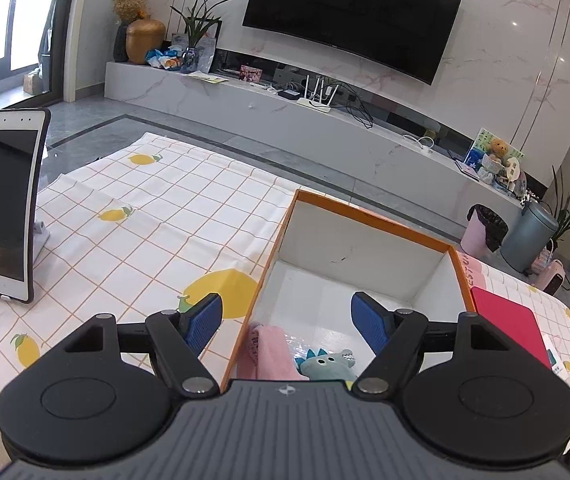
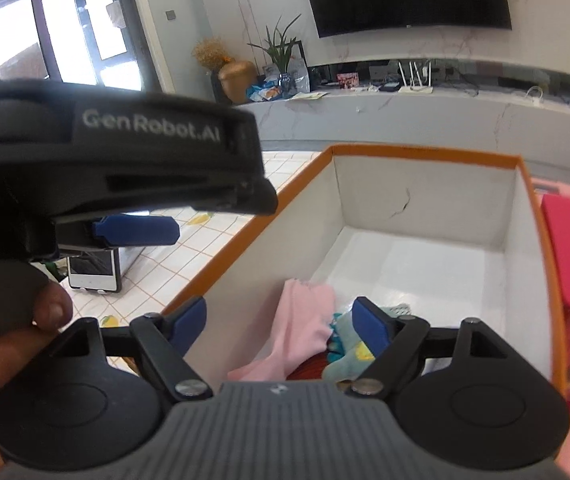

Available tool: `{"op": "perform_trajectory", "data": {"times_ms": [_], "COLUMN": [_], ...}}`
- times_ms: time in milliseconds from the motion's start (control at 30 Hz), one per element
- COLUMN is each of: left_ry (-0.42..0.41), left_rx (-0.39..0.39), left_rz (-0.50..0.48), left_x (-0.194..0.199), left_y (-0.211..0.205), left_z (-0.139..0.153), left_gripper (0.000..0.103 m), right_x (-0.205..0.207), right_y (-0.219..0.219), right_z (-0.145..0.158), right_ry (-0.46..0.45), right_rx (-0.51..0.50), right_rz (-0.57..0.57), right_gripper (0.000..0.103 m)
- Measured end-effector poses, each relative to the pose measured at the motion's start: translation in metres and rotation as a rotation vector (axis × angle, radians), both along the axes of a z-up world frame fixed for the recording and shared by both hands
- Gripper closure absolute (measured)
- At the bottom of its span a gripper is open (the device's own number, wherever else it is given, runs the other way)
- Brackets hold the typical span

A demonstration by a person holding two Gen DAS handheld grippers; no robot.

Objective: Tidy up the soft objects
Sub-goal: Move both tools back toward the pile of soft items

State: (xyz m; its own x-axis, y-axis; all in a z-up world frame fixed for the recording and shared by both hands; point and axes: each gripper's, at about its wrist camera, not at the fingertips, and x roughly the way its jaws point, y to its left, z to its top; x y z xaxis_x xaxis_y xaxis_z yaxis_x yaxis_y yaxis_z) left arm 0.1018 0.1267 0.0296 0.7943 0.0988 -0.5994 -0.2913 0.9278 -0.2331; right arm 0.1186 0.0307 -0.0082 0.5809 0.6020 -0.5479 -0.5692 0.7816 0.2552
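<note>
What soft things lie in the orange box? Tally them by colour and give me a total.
Pink: 1, the pink cloth
Teal: 1, the plush toy
Red: 1, a red item, mostly hidden, kind unclear
Total: 3 in view inside the orange box

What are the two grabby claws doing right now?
Left gripper: open, holding nothing.
Right gripper: open, nothing held, above the pink cloth.

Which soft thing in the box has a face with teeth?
The teal plush monster. It has eyes, zigzag teeth and blue spikes. The pink cloth beside it is plain and folded, with no face.
</note>
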Motion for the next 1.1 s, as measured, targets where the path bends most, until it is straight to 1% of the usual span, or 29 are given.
{"op": "perform_trajectory", "data": {"times_ms": [133, 267, 333, 433, 467, 567, 700, 733, 800, 833, 900, 967, 1000, 1100], "left_ry": [-0.006, -0.027, -0.042, -0.094, -0.112, -0.130, -0.172, -0.187, -0.216, -0.223, -0.231, -0.244, -0.248, -0.255], "left_rx": [-0.004, -0.018, -0.051, -0.099, -0.098, -0.075, -0.081, -0.088, -0.100, -0.097, -0.085, -0.071, -0.063, -0.036], "left_rz": [-0.004, -0.024, -0.063, -0.111, -0.118, -0.124, -0.140, -0.125, -0.109, -0.124, -0.137, -0.149, -0.164, -0.236], "left_x": [-0.002, -0.006, -0.009, -0.019, -0.023, -0.028, -0.038, -0.041, -0.047, -0.048, -0.051, -0.054, -0.055, -0.055], "left_y": [-0.002, -0.003, -0.004, -0.007, -0.010, -0.019, -0.029, -0.031, -0.034, -0.036, -0.042, -0.051, -0.056, -0.078], "left_z": [0.002, 0.007, 0.011, 0.021, 0.026, 0.036, 0.052, 0.056, 0.064, 0.068, 0.076, 0.081, 0.083, 0.086], "left_gripper": [0.017, 0.017, 0.017, 0.017, 0.017, 0.017, 0.017, 0.017, 0.017, 0.017, 0.017, 0.017, 0.017, 0.017], "right_x": [-0.002, -0.005, -0.006, -0.008, -0.009, -0.014, -0.021, -0.023, -0.022, -0.020, -0.018, -0.016, -0.015, -0.013], "right_y": [-0.003, -0.010, -0.014, -0.022, -0.024, -0.032, -0.046, -0.052, -0.067, -0.078, -0.108, -0.145, -0.162, -0.207], "right_z": [0.008, 0.017, 0.021, 0.028, 0.031, 0.041, 0.057, 0.062, 0.073, 0.079, 0.093, 0.109, 0.117, 0.136], "right_ry": [-0.039, -0.061, -0.061, -0.052, -0.048, -0.061, -0.090, -0.101, -0.122, -0.128, -0.109, -0.082, -0.084, -0.113], "right_rx": [-0.041, -0.053, -0.050, -0.045, -0.049, -0.049, -0.082, -0.095, -0.114, -0.113, -0.053, 0.031, 0.047, 0.024], "right_rz": [-0.013, -0.025, -0.042, -0.059, -0.065, -0.086, -0.120, -0.131, -0.159, -0.178, -0.230, -0.297, -0.336, -0.444], "right_gripper": [0.018, 0.016, 0.015, 0.015, 0.015, 0.015, 0.015, 0.015, 0.015, 0.015, 0.015, 0.011, 0.010, 0.008]}}
